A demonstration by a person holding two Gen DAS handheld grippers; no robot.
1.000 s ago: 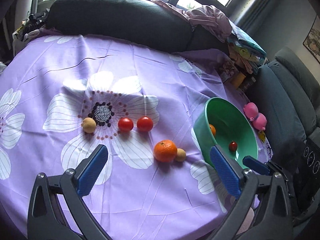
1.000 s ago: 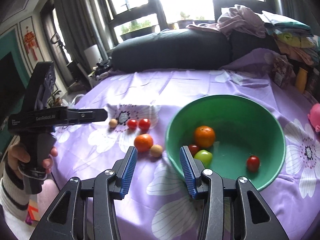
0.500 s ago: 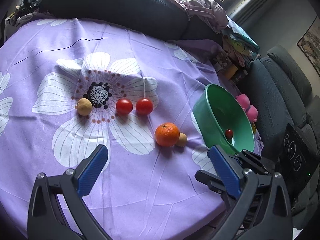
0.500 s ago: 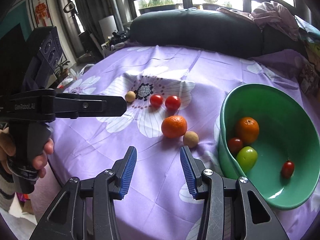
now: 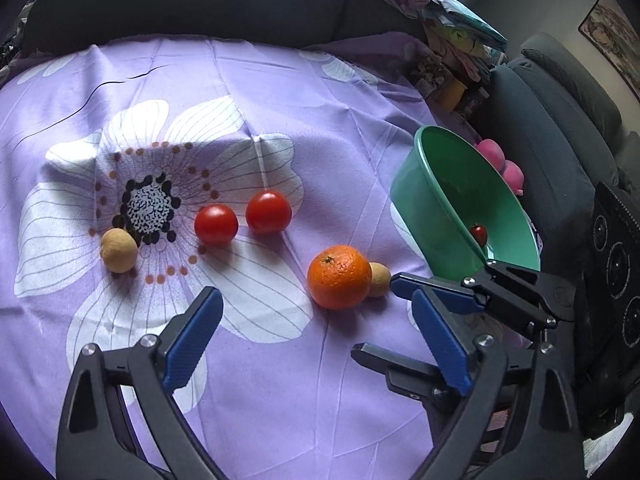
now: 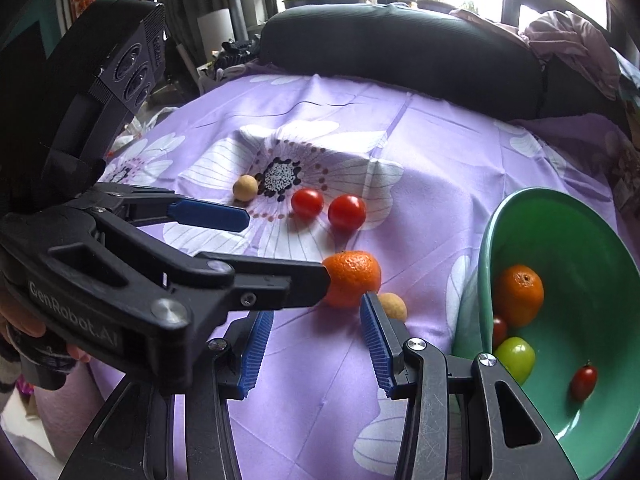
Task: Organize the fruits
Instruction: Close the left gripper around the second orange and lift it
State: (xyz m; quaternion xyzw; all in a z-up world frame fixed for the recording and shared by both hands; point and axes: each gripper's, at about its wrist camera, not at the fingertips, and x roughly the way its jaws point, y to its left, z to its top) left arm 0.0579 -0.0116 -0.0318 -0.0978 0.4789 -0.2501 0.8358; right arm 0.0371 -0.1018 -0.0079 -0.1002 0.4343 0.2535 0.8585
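Left tool (image 5: 316, 344) closing, nothing between its pads, over purple floral cloth (image 5: 280, 100) on the bench. Right tool (image 6: 316, 340) released, part-open, empty, its tips just short of the mandarin (image 6: 352, 278). I see a longan (image 6: 394, 306) touching it, two tomatoes (image 5: 216, 224) and another longan (image 5: 119, 250) beyond. Green bowl (image 6: 580, 232) at right holds mandarin, tomatoes and green fruit.

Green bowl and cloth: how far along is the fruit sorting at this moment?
Partly done. The green bowl holds four fruits, including an orange. Both grippers are empty; the left gripper, jaws closing, points towards the loose orange. That, two tomatoes and two tan fruits remain on the cloth.
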